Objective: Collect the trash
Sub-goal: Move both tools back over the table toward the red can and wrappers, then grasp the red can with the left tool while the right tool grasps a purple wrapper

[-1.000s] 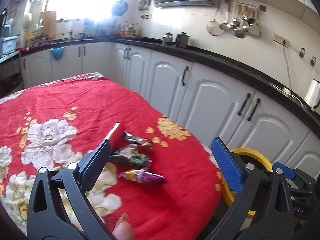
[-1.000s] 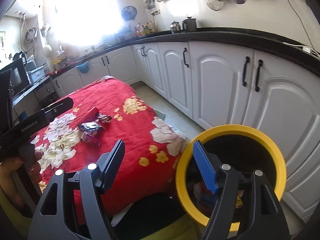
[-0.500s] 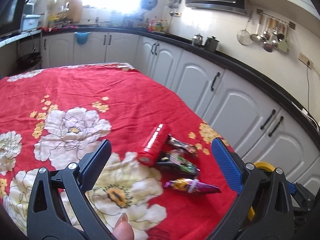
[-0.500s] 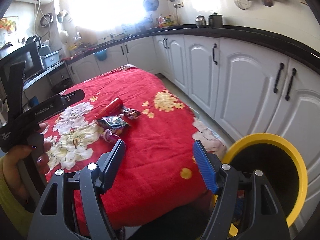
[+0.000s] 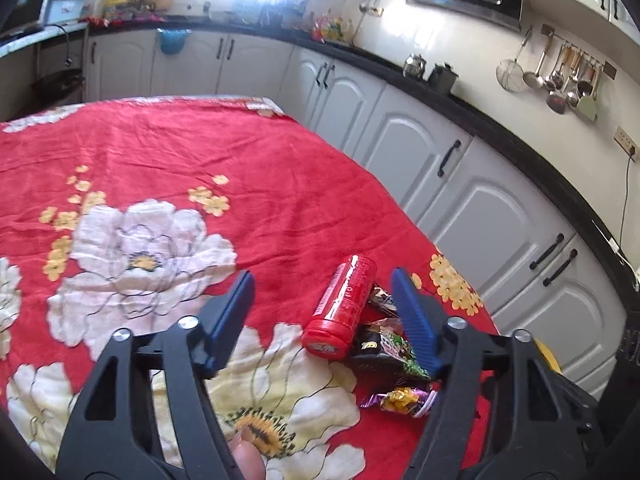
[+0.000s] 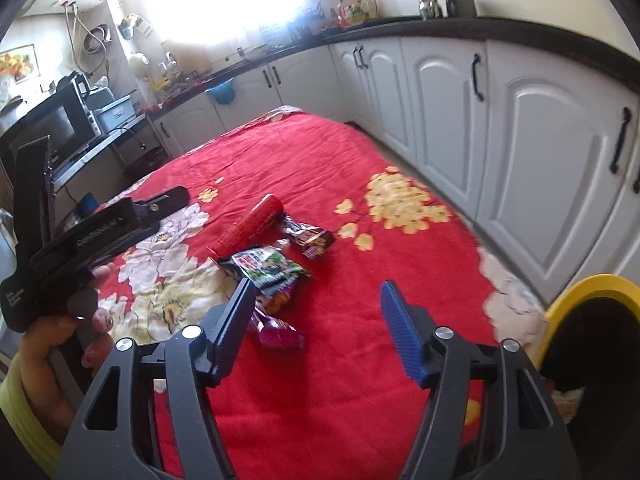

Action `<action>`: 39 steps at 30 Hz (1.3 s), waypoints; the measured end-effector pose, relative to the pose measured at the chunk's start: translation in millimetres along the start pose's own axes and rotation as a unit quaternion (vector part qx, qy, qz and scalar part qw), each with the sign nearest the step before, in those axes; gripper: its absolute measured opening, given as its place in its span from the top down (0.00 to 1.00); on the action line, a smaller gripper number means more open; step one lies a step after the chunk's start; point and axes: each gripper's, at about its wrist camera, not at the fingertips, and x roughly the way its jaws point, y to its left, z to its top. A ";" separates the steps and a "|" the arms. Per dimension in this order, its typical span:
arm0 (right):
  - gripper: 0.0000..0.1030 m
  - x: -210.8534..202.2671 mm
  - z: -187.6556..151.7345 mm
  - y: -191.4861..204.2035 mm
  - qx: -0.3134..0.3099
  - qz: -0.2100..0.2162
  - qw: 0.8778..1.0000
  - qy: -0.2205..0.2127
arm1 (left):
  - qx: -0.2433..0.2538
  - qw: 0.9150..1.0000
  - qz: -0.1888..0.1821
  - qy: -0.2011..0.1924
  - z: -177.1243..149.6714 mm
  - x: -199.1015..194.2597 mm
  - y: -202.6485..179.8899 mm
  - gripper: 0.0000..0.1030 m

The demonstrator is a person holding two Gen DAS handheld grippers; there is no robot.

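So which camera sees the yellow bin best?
The right wrist view. It shows the yellow bin beside the table, with its rim and dark inside. The left wrist view shows only a sliver of rim behind the left gripper.

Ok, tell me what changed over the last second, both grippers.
The left gripper swung left and closed in on the red can; its jaws narrowed but hold nothing. The right gripper swung from over the yellow bin toward the wrappers, jaws open and empty. Can, wrappers and red cloth lie as before.
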 end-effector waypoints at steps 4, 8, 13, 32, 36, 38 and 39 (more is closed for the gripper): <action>0.49 19.1 5.4 -3.8 0.026 0.025 0.999 0.029 | 0.002 0.999 -0.018 0.031 5.8 18.2 -0.6 0.51; 0.56 34.0 7.0 -4.3 0.044 0.041 0.997 0.050 | -0.001 0.998 -0.027 0.056 9.0 34.6 -0.2 0.57; 0.62 50.6 8.2 -8.9 0.075 0.063 0.992 0.073 | -0.012 0.995 -0.048 0.087 8.8 52.4 2.8 0.57; 0.84 61.5 5.9 0.4 0.077 0.098 0.988 0.094 | -0.020 0.990 -0.065 0.127 -7.6 69.4 12.6 0.76; 0.87 54.5 4.4 10.7 0.048 0.083 0.992 0.083 | -0.043 0.988 -0.076 0.124 -9.9 62.9 21.0 0.77; 0.87 51.1 3.0 13.1 0.038 0.080 0.993 0.075 | -0.049 0.988 -0.079 0.120 -11.6 58.0 23.1 0.77; 0.87 50.0 2.4 13.4 0.036 0.080 0.993 0.075 | -0.050 0.988 -0.080 0.119 -11.6 56.3 23.7 0.77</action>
